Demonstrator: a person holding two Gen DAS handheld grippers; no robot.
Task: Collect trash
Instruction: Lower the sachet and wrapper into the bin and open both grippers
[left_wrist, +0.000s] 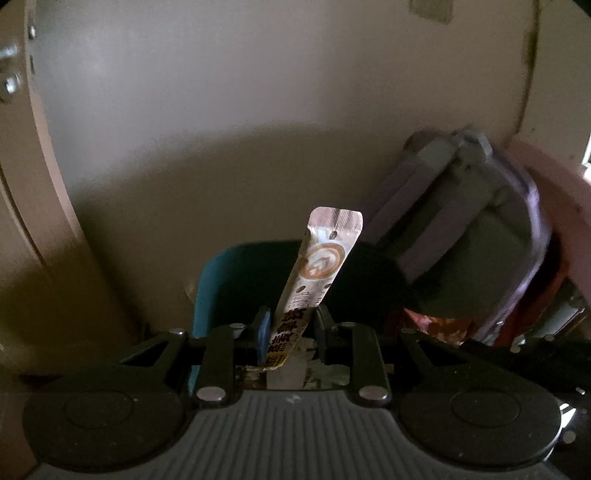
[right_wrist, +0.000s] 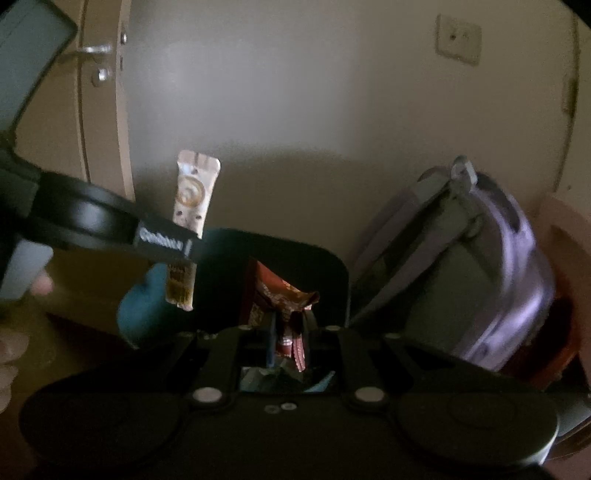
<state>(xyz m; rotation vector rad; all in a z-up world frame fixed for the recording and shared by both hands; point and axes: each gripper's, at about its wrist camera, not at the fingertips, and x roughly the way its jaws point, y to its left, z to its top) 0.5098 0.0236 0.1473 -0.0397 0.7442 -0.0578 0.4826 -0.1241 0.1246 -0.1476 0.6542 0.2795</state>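
Observation:
My left gripper is shut on a white coffee stick sachet, which stands upright between the pads over a teal bin. In the right wrist view the left gripper comes in from the left with the sachet held above the bin. My right gripper is shut on a crumpled red-brown snack wrapper over the bin's dark opening. The wrapper also shows in the left wrist view.
A grey-purple backpack leans against the wall right of the bin and also shows in the left wrist view. A door with a metal handle stands at the left. A wall socket is upper right.

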